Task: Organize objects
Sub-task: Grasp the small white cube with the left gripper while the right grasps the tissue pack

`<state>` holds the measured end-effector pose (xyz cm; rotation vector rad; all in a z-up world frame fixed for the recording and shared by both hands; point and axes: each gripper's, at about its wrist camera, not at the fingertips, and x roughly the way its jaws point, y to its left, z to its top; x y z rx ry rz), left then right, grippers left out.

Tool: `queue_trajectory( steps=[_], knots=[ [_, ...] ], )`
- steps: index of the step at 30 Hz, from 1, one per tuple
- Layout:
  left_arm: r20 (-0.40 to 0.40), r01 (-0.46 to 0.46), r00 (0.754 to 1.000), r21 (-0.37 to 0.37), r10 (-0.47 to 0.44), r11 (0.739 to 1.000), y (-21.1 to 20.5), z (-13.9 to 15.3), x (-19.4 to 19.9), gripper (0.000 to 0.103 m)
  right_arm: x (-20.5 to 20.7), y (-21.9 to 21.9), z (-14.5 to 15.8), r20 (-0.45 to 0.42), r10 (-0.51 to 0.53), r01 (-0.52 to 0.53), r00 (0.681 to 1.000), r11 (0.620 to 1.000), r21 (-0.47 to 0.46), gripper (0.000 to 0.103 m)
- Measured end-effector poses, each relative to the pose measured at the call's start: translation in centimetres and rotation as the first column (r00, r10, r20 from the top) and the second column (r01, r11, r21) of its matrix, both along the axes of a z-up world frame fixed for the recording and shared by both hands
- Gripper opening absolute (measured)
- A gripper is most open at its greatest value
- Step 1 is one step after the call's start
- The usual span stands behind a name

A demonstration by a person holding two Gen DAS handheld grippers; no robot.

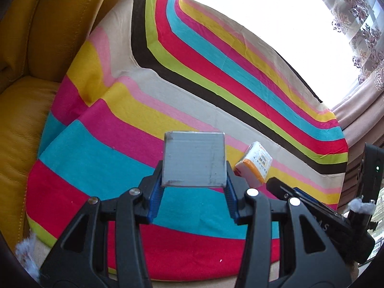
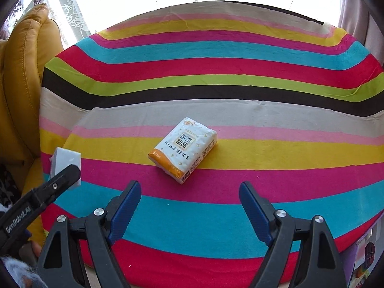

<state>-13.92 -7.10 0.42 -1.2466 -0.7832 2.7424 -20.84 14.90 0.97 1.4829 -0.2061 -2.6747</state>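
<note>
A: What have we got in our left claw (image 1: 194,180)?

B: We have a grey-white block (image 1: 194,159) clamped between the blue pads (image 1: 155,192). Both pads press on its sides, and the block is lifted clear of the striped cloth (image 1: 100,148) below it. The jaws are closed in on it, only as far apart as the block is wide.

A: And our right claw (image 2: 189,206)?

B: Its jaws stand wide apart and nothing is between them. It hangs above the turquoise and magenta stripes, pointing down at the cloth.

A: Where is the tissue pack?

B: The tissue pack (image 2: 183,149) lies flat on the surface, just beyond our right claw's fingertips and roughly in line with the gap between them. It is white with an orange end and dark printed characters, set askew, lying over the yellow stripe, with its orange end reaching the magenta one and its far end reaching the pale pink stripe. From the left wrist we see the same pack to the right of the block, near the tip of our right claw.

A: Do the block and pack touch?

B: No, we see them apart. From the right wrist the block sits far off at the left edge, gripped in the left claw's black finger.

A: Anything else around?

B: A yellow leather sofa (image 1: 28,48) borders the cloth on the left, and patterned curtains (image 1: 360,24) hang by the bright window beyond.
</note>
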Motion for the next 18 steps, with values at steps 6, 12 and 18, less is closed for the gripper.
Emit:
queue_trajectory(
  steps=[6, 12, 18],
  knots=[
    [-0.017, -0.032, 0.999, -0.031, 0.031, 0.999, -0.2, 0.0, 0.5, 0.049, -3.1, -1.6, -1.3, 0.021, -0.029, 0.028, 0.999, 0.999, 0.039, 0.085],
    [-0.014, -0.032, 0.999, -0.064, 0.031, 0.997, 0.2, -0.1, 0.7, 0.049, -6.1, -2.6, -2.5, 0.037, -0.072, 0.068, 0.997, 0.993, 0.098, 0.085],
    [-0.015, -0.021, 1.000, -0.097, 0.020, 0.995, 0.7, 0.0, 0.7, 0.049, -6.0, -3.0, -4.1, 0.061, -0.003, -0.007, 0.998, 0.986, 0.167, 0.053]
  ],
)
